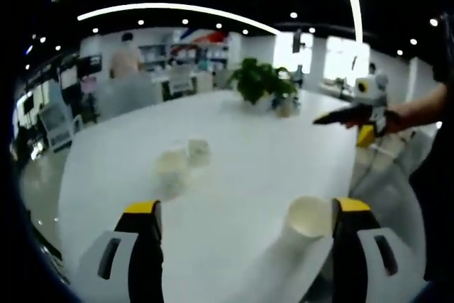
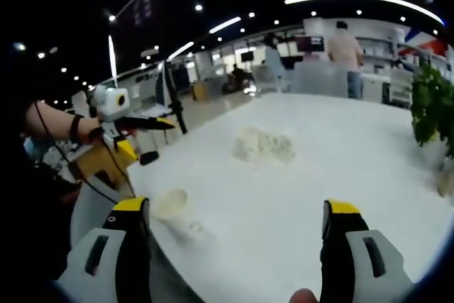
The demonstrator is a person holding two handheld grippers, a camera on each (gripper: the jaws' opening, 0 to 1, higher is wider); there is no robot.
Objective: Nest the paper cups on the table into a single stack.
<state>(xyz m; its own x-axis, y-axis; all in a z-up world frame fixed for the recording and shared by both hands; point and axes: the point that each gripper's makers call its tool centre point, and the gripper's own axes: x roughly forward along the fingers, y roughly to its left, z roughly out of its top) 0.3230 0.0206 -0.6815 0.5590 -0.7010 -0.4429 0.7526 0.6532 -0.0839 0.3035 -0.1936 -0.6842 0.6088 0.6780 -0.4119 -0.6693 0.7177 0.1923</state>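
Both tongs wide open, holding nothing: left tongs [image 1: 245, 235], right tongs [image 2: 234, 235]. One paper cup [image 1: 306, 216] lies tipped near tabletop [image 1: 241, 133] edge, beside left tongs' jaw; two cups [image 1: 182, 161] upright mid-tabletop. Risk: a nudge could roll the tipped cup off the edge; thin walls may crush if squeezed

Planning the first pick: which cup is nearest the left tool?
The cup lying on its side at the table edge, mouth showing, just inside one jaw of the left tool. The other two cups sit farther out, mid-table.
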